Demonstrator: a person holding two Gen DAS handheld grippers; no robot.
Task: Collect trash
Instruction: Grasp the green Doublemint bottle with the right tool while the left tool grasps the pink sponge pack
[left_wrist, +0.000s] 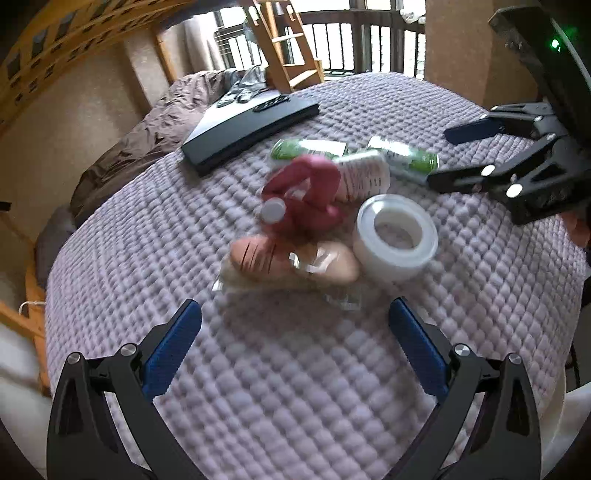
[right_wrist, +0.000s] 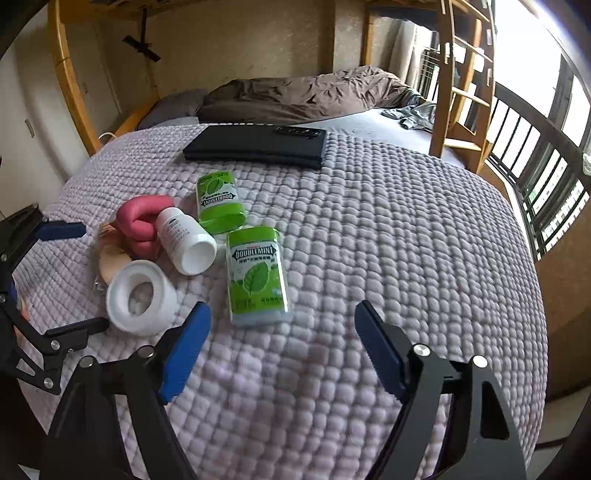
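Note:
A small pile lies on a lilac quilted blanket (right_wrist: 388, 236): two green Doublemint gum bottles (right_wrist: 256, 277) (right_wrist: 218, 201), a white pill bottle (right_wrist: 186, 245) on its side, a pink curved thing (right_wrist: 138, 225), a white tape roll (right_wrist: 138, 297) and a beige item in clear wrapping (left_wrist: 295, 260). My left gripper (left_wrist: 295, 339) is open and empty, just short of the wrapped item. My right gripper (right_wrist: 282, 343) is open and empty, just short of the nearer gum bottle. In the left wrist view the right gripper (left_wrist: 458, 155) is at the right, by a gum bottle (left_wrist: 406, 157).
A dark flat case (right_wrist: 255, 146) with a black object on it lies behind the pile. A brown duvet (right_wrist: 306, 94) is bunched at the far end of the bed. A wooden ladder (right_wrist: 461, 92) and a balcony railing (right_wrist: 546, 177) stand to the right.

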